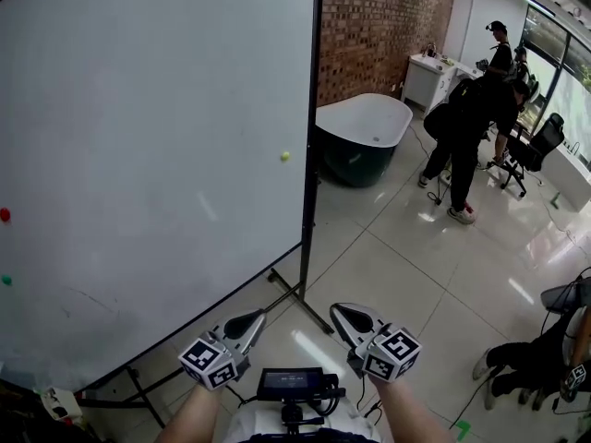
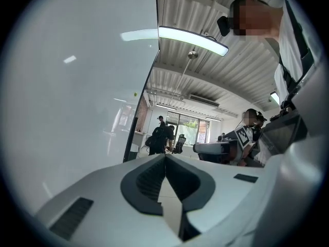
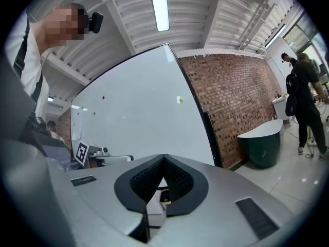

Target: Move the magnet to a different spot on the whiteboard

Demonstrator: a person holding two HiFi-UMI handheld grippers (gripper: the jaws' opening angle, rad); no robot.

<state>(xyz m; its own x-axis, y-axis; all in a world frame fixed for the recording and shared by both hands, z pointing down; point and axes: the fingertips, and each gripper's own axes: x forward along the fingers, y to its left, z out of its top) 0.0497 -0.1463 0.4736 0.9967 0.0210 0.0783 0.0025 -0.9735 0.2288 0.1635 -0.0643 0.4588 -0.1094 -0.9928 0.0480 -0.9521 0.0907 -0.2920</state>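
Note:
The whiteboard (image 1: 157,155) fills the left of the head view on a black stand. A small yellow-green magnet (image 1: 284,156) sticks near its right edge. A red magnet (image 1: 5,215) and a green magnet (image 1: 6,280) sit at its far left. Both grippers hang low, well below and apart from the magnets. My left gripper (image 1: 251,320) is shut and holds nothing, its tips meeting (image 2: 165,156). My right gripper (image 1: 343,313) is also shut and empty (image 3: 164,158). The right gripper view shows the yellow-green magnet (image 3: 180,100) and the red magnet (image 3: 103,98) far off.
The stand's black legs (image 1: 300,303) spread over the tiled floor just ahead of the grippers. A dark green bathtub (image 1: 365,132) stands by the brick wall (image 1: 379,17). People (image 1: 471,118) and an office chair (image 1: 536,146) are at the back right. Another person (image 1: 540,358) sits at the lower right.

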